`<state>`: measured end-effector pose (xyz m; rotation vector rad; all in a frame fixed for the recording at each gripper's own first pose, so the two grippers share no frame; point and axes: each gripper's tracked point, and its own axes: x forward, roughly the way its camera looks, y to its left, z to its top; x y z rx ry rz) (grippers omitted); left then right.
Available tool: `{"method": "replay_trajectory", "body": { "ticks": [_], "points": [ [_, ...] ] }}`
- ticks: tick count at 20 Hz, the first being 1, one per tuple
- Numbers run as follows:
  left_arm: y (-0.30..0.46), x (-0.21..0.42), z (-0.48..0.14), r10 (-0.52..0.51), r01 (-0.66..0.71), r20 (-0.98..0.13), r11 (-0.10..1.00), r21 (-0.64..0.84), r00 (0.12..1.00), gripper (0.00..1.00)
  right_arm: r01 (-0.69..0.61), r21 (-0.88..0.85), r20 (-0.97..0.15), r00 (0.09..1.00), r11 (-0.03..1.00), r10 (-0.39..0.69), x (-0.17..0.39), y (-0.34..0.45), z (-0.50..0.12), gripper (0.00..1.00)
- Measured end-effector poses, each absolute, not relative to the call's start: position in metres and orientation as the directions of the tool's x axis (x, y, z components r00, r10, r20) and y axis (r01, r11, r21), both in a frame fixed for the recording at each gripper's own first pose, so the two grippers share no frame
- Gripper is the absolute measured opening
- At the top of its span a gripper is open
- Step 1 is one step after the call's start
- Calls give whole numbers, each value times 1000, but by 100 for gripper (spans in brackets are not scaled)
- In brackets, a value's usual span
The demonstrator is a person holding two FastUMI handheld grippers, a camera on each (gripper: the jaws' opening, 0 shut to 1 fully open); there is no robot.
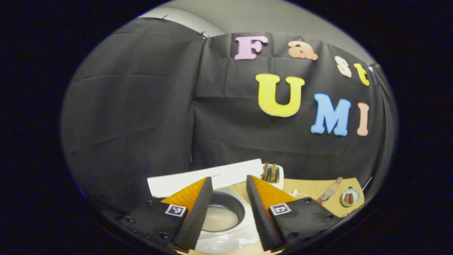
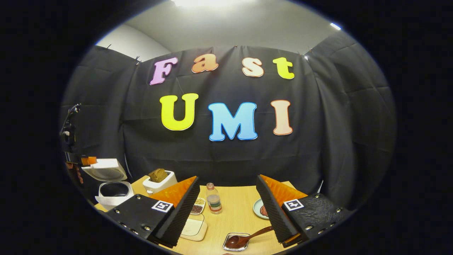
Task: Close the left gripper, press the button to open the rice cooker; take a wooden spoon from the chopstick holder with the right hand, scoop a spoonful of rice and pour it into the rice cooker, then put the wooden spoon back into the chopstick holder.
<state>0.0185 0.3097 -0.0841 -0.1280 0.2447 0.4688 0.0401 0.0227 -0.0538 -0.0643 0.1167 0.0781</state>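
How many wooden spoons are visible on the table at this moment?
1. A dark brown wooden spoon lies with its bowl in a small clear glass dish at the near edge of the light wooden table, its handle running toward the right gripper. Others may be hidden.

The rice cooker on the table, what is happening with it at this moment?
The rice cooker stands with its lid up, and rice lies in its pot. The left gripper hovers open right above it, holding nothing. The right gripper is open too, over the wooden table. A wooden spoon rests in a small glass dish near its right finger, not gripped.
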Motion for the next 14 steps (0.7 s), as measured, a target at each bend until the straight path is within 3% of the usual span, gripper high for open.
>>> {"method": "replay_trajectory", "body": {
  "ticks": [2,9,14],
  "points": [
    [295,8,-61,430,-451,-214,891,-61,877,96,-78,-52,-126,989,996,71,40,16,-56,98],
    [192,-3,-35,325,-331,-69,939,-97,943,97,-5,-29,-188,982,1000,-1,40,-34,-87,98],
    [125,-6,-48,228,-237,-92,967,-96,969,96,73,2,-334,940,997,-68,44,-81,-157,98]
  ]
}}
